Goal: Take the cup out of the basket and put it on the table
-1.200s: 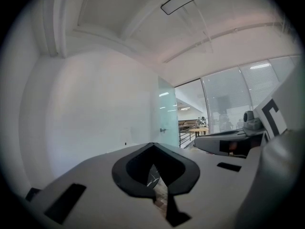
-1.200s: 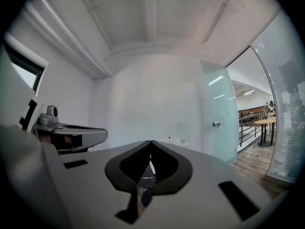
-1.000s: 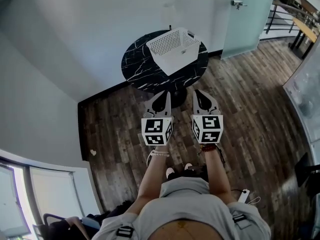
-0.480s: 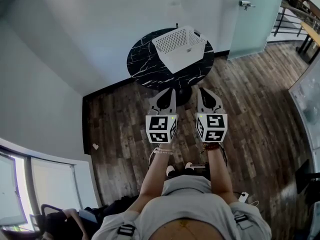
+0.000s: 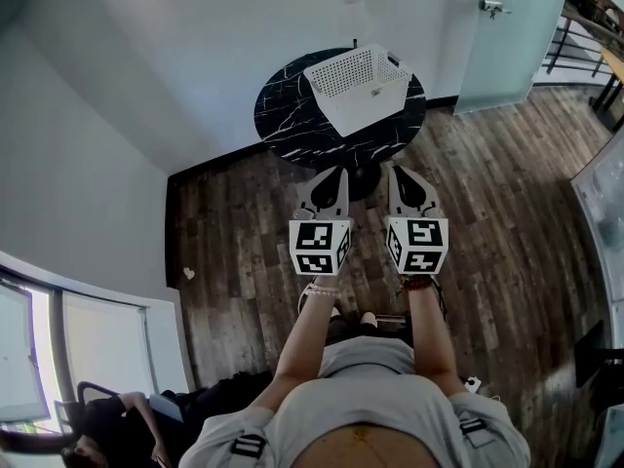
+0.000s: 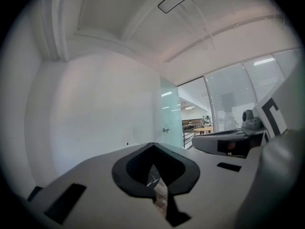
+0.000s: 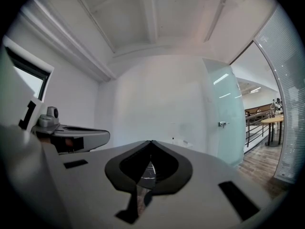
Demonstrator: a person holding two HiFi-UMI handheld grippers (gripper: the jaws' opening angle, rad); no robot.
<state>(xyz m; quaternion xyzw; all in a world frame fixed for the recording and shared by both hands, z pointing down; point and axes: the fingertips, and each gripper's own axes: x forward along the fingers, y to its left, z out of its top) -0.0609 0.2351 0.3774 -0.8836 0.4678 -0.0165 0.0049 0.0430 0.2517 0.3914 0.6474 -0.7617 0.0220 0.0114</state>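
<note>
Grey jaws on your left first: your left gripper (image 5: 331, 175) has them pressed tip to tip, with nothing between them.

Agreed. You hold it low in front of you, over the wooden floor (image 5: 244, 261) and well short of the table (image 5: 292, 125). I'd say you carry it closed because nothing is within reach to take.

Look ahead, between your two tools. The round black marble table stands there, and the white basket (image 5: 375, 105) sits on its far right part, close to the wall.

Your cup should be inside that basket, but no view shows it. The mesh walls and the distance hide whatever lies in there. There is bare marble to the near left of the basket, and I'd judge that is where you can set the cup down.

Now your right gripper (image 5: 402, 175). It matches the left, with the jaws closed together and empty, and it points toward the table.

You hold the two side by side and a little apart, so either one could go in. The right one lines up more nearly with the basket, so my guess is that it should do the reaching.

You'd have to step closer and spread those jaws before anything else, though.

At the far right, the frosted glass door (image 5: 507, 37) stands well out of your way.
</note>
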